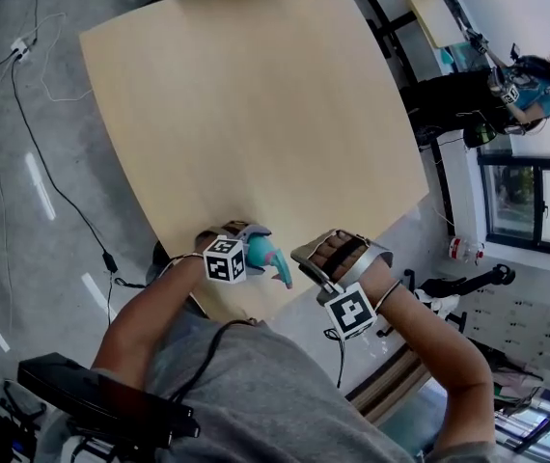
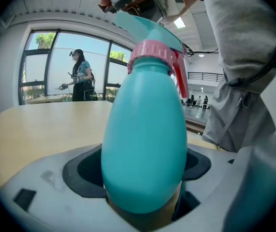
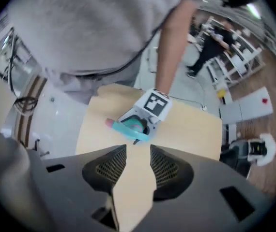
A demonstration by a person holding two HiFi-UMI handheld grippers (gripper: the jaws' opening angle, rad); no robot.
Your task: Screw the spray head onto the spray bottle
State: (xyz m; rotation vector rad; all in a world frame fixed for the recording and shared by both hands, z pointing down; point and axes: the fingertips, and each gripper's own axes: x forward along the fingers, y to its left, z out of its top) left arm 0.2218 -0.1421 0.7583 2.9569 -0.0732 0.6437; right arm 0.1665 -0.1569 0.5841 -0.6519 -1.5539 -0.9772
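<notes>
My left gripper (image 1: 246,251) is shut on the body of the teal spray bottle (image 2: 145,144), low over the near edge of the wooden table (image 1: 256,95). The bottle tilts up and away from the jaws. A pink collar (image 2: 150,54) and a teal spray head (image 2: 147,30) with a red trigger sit on its neck. My right gripper (image 1: 328,258) hangs just to the right of it and points steeply down. In the right gripper view its jaws (image 3: 138,163) stand open with only bare table between them. Below them lie the spray head (image 3: 128,127) and the left gripper's marker cube (image 3: 155,103).
The person's grey sleeve and torso fill the near side. Another person (image 1: 531,80) with grippers stands at a far table by the windows. Cables (image 1: 34,114) trail over the concrete floor to the left. A black seat (image 1: 101,403) is at the lower left.
</notes>
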